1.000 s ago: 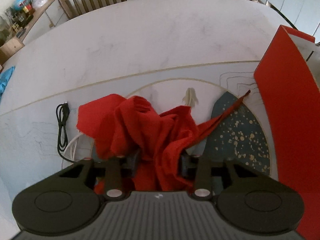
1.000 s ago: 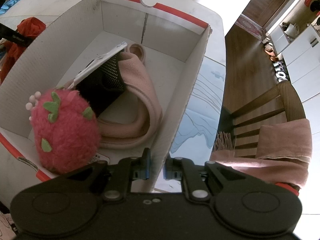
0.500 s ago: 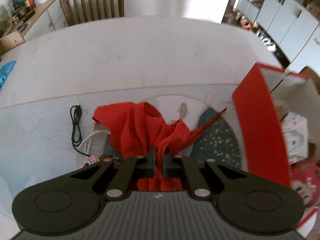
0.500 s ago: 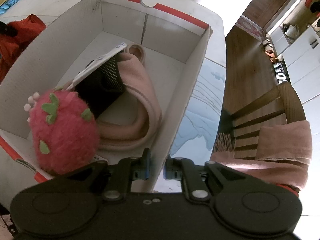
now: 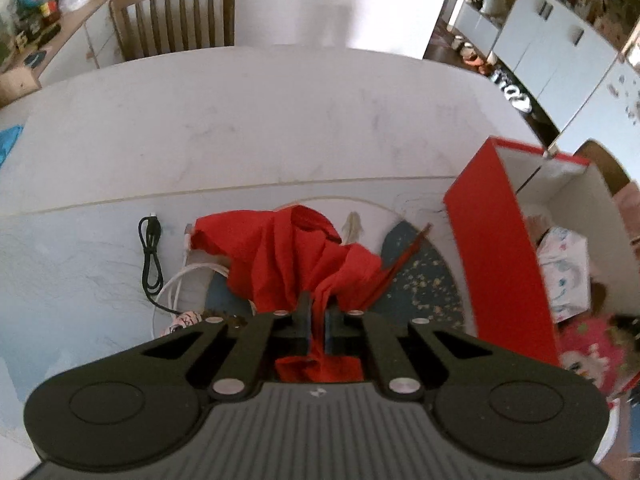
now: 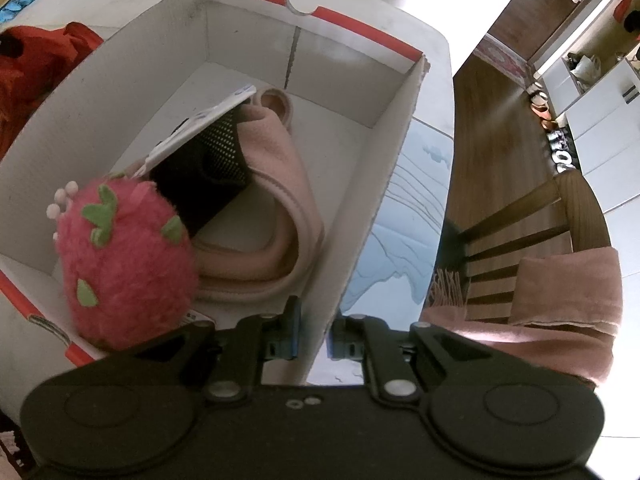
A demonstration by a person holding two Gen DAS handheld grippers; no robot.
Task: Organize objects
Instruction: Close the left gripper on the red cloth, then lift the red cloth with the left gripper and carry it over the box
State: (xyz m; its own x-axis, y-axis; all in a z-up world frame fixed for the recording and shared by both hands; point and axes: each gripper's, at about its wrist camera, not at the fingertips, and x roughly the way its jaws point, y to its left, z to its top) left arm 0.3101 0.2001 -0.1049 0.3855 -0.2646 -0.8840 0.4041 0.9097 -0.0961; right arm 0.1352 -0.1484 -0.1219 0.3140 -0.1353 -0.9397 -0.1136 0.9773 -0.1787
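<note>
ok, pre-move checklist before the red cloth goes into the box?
1. Left gripper shut on red cloth: ok.
2. Cloth fully off the table: cannot tell; most of it hangs below the jaws.
3. Right gripper clamped on box wall: ok.
4. Free space in box: ok, far end bare; plush strawberry and pink fabric fill the near end.
5. Black cable apart from cloth: ok.

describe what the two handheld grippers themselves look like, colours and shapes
Both are matte black plastic. The left gripper has two round discs, silver pivot pins, a ribbed grey body and blue-edged finger pads. The right gripper looks alike, but its body is smooth black. No hands or sleeves show.
</note>
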